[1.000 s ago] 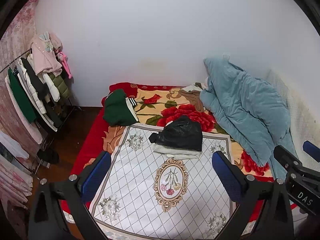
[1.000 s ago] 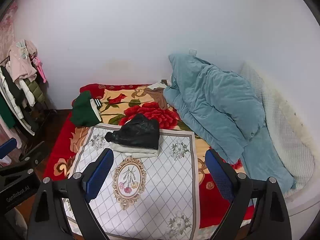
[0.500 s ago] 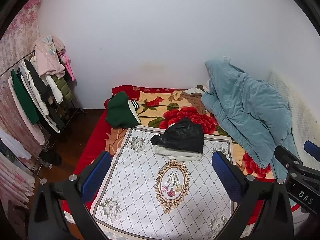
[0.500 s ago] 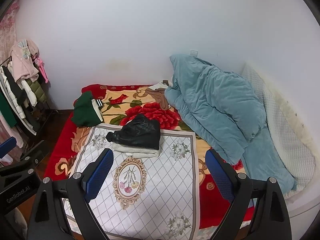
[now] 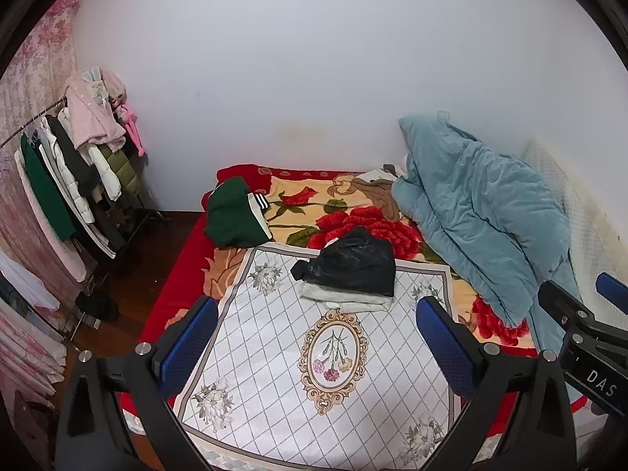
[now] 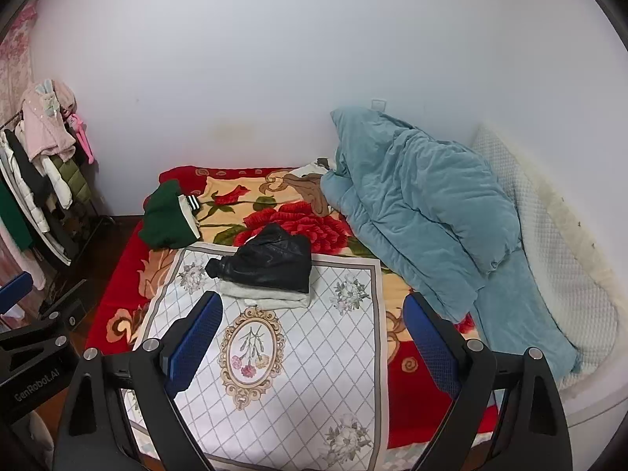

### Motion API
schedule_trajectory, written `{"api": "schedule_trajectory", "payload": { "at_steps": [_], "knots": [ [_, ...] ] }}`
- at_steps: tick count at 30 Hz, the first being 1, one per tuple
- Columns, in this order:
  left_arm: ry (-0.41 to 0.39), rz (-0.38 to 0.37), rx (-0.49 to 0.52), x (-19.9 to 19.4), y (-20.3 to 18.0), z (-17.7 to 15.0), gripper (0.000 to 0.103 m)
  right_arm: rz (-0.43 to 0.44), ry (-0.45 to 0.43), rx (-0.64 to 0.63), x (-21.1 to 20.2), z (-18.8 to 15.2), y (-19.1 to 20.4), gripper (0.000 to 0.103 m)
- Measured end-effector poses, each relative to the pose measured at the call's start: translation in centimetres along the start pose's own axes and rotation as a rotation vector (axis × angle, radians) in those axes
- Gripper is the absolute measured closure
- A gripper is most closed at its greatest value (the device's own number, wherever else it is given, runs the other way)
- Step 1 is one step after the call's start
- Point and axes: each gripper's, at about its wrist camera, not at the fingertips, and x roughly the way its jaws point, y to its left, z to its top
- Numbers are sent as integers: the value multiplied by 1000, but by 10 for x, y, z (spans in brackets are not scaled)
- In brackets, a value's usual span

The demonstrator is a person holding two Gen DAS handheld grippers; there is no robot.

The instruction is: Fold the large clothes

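Observation:
A folded black jacket lies on a folded pale grey garment, on a white diamond-patterned cloth spread over the bed. A bundled dark green garment with white stripes sits at the bed's far left corner. My left gripper hangs open above the near end of the white cloth, holding nothing. My right gripper stands open beside it, also above the cloth and away from the clothes.
A rumpled teal duvet fills the bed's right side against the wall. A red floral blanket covers the mattress. A rack of hanging clothes stands on the left over dark wood floor. A white quilted pad lies far right.
Both grippers have drawn back and tilted slightly, so the bed and clothes rack sit a little further right in view. Nothing on the bed has moved.

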Motion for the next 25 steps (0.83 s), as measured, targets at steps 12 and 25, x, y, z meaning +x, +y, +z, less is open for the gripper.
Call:
{"api": "schedule_trajectory", "payload": {
  "at_steps": [12, 25],
  "knots": [
    [2, 0, -1, -2, 0, -3, 0, 5, 3, 2, -2, -6, -4, 8],
    [11, 3, -16, -2, -1, -9, 0, 11, 9, -1, 1, -13, -6, 8]
  ]
}}
